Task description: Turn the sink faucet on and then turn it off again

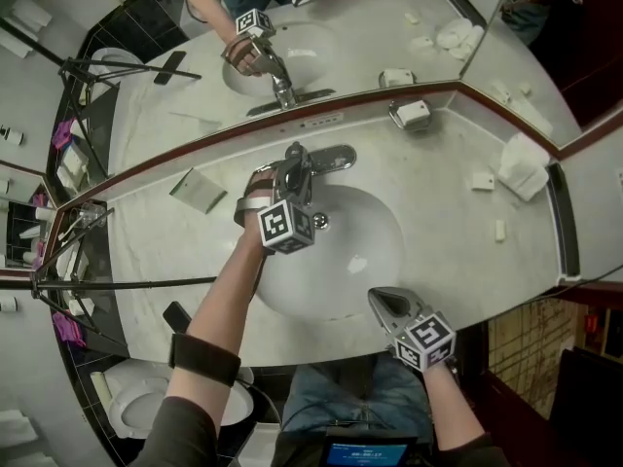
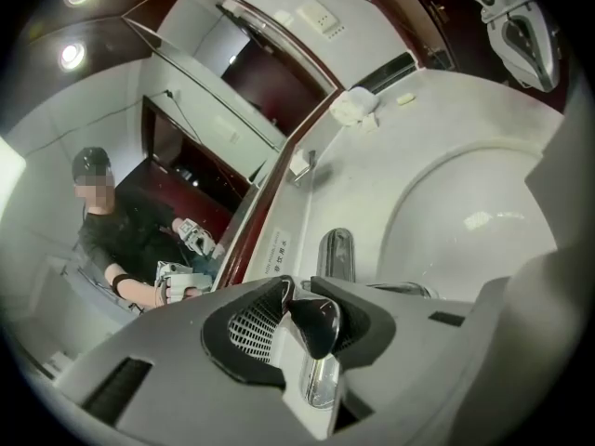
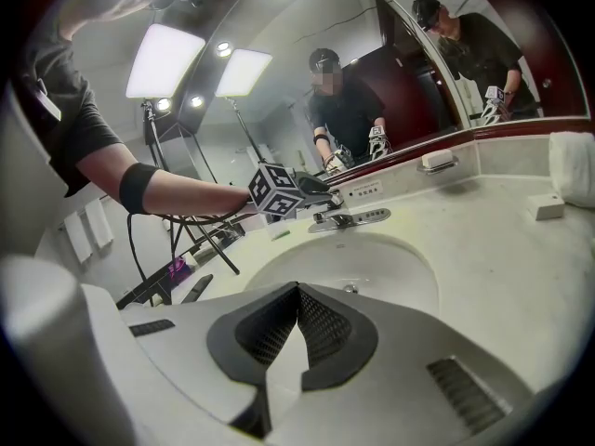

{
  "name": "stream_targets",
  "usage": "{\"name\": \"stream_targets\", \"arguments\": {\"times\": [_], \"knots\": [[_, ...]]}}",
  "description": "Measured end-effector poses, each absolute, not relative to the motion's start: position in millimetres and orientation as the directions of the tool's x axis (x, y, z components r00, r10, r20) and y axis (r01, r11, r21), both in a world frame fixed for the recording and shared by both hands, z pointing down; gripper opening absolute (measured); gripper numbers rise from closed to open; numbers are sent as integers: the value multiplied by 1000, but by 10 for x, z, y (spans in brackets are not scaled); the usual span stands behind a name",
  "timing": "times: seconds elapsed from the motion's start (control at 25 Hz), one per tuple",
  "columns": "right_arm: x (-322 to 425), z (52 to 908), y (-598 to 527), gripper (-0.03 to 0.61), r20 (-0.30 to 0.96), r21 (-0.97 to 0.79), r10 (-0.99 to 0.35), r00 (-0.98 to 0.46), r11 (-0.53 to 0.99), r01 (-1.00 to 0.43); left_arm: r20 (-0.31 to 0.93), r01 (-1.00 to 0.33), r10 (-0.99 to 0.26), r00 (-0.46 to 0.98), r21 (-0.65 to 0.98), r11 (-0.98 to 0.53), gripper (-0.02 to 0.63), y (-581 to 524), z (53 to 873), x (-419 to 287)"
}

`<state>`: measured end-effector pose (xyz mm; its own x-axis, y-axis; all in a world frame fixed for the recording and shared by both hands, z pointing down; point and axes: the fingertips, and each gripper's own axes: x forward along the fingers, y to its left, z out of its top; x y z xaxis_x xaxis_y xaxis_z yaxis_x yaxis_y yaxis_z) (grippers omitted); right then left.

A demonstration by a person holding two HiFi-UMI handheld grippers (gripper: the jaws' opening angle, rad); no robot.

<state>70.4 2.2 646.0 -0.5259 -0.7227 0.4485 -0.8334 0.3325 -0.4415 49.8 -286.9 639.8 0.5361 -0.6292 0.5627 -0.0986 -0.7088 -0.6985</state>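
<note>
The chrome faucet (image 1: 304,166) stands behind the white sink basin (image 1: 365,251) on the marble counter. My left gripper (image 1: 292,179) reaches over the basin's left rim and is shut on the faucet handle (image 2: 319,331), whose chrome lever lies between the dark pads in the left gripper view. The faucet base plate (image 2: 337,254) shows just beyond. My right gripper (image 1: 376,298) hovers at the basin's front edge, shut with nothing in it; its pads (image 3: 321,328) meet. From the right gripper view the faucet (image 3: 342,219) is far across the basin, with the left gripper (image 3: 314,188) on it.
A mirror (image 1: 341,27) backs the counter. A soap dish (image 1: 411,115) sits behind the faucet on the right, a folded white towel (image 1: 524,166) and small soaps (image 1: 483,180) farther right. A small box (image 1: 198,190) lies left. Tripod stands (image 1: 68,261) and a toilet (image 1: 136,407) are at left.
</note>
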Motion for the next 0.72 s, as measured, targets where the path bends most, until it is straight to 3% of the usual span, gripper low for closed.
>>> {"name": "stream_targets", "arguments": {"times": [0.36, 0.72], "knots": [[722, 6425, -10, 17, 451, -451, -722, -524, 322, -832, 744, -11, -422, 519, -487, -873, 100, -2980, 6421, 594], [809, 6380, 25, 17, 449, -451, -733, -511, 308, -838, 794, -20, -339, 504, -382, -924, 98, -3042, 6390, 612]]}}
